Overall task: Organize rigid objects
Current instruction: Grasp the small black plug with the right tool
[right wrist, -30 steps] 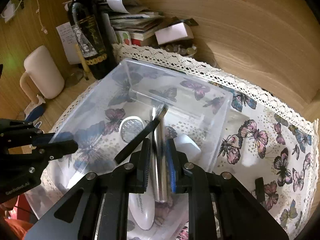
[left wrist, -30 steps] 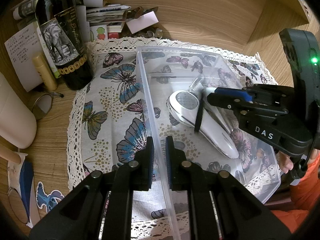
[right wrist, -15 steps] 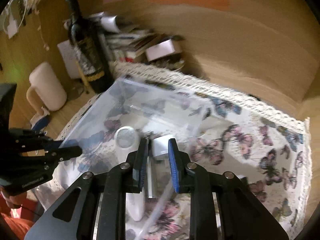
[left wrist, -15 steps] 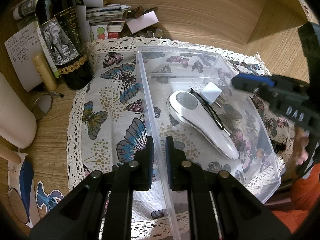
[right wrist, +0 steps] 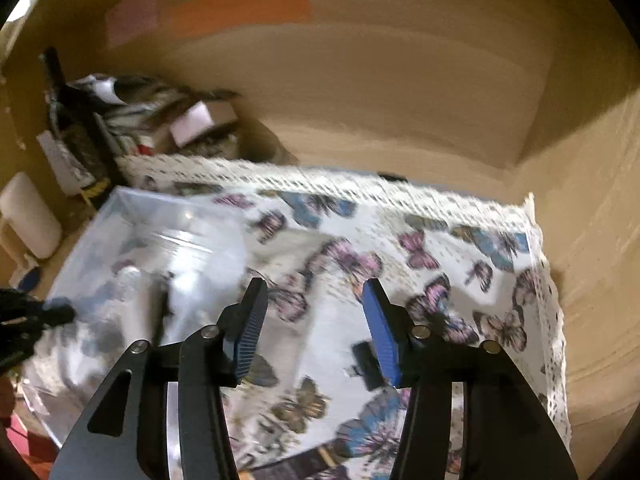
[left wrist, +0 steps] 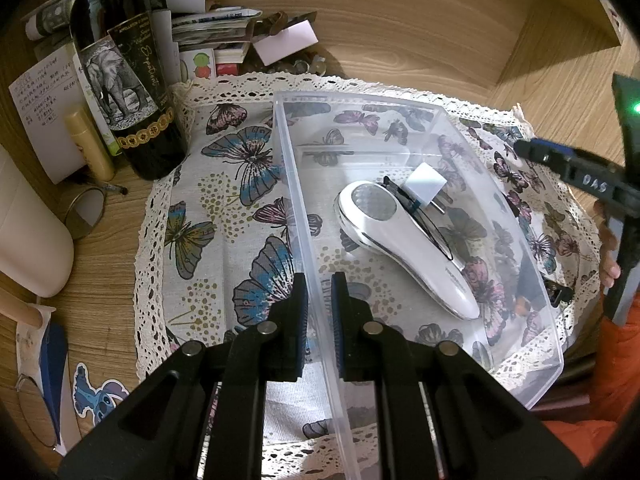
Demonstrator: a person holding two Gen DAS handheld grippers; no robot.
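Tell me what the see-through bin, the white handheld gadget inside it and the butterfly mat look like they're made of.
Bin: clear rigid plastic, glossy; the pattern shows through its walls. Gadget: white glossy plastic shell with a shiny trim line; its round perforated head looks like metal mesh, probably. Mat: woven printed fabric, matte, with a lace edge.

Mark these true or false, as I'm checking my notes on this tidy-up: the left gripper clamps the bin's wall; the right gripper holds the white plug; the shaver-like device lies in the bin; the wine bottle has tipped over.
1. True: the left gripper is shut on the clear bin wall.
2. False: the right gripper is open and empty; the white plug lies in the bin.
3. True: the white device lies inside.
4. False: the wine bottle stands upright.
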